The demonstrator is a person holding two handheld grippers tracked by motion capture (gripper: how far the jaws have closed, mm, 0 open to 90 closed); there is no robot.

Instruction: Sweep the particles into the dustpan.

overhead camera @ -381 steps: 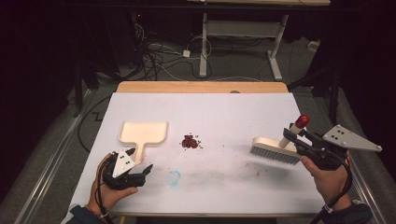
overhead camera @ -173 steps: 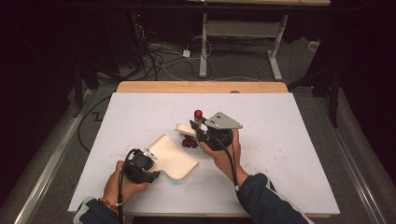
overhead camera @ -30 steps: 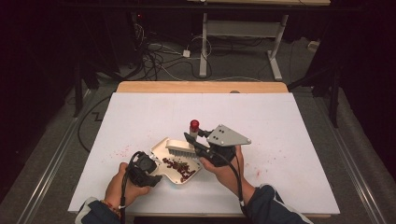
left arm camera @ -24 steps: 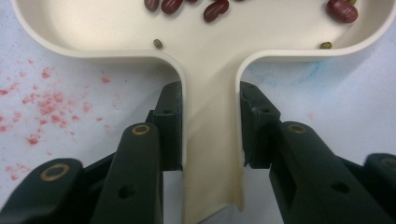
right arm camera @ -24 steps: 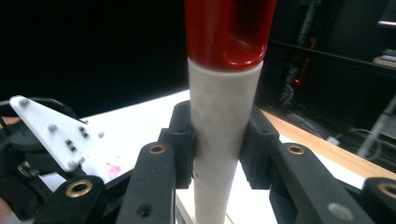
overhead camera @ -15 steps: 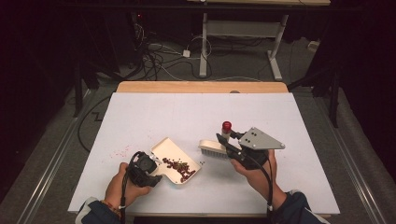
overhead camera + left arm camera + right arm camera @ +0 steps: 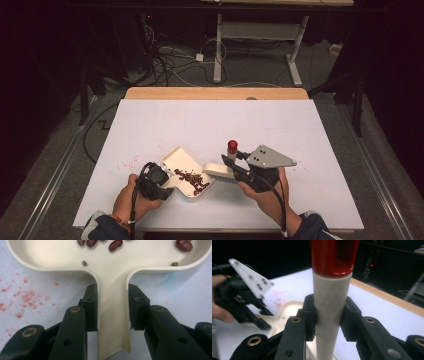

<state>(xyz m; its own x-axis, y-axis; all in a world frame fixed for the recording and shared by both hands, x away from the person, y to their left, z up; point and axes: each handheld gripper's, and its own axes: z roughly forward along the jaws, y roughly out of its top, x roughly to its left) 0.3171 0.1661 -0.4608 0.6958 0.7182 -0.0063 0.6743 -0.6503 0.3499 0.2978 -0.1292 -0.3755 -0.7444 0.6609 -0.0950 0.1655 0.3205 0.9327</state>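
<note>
- The dustpan [image 7: 187, 170] lay at six o'clock on the table [image 7: 150, 125], holding red beans [image 7: 192, 181]; light, stiff plastic, likely to spill if tipped.
- The left gripper [image 7: 112, 312] pinched its flat handle, the sound hold.
- The right gripper [image 7: 328, 317] clamped the brush [image 7: 220, 171] by its smooth, red-capped handle, at the pan's three o'clock.

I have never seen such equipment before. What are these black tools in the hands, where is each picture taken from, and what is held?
A person holds two black hand-held grippers, each with two jaws. The high view looks down on the white table. The other two pictures come from cameras riding on the grippers. The left gripper is shut on the handle of a cream plastic dustpan, which holds dark red beans. The right gripper is shut on the cream, red-tipped handle of a brush. Reddish crumbs lie on the table.
</note>
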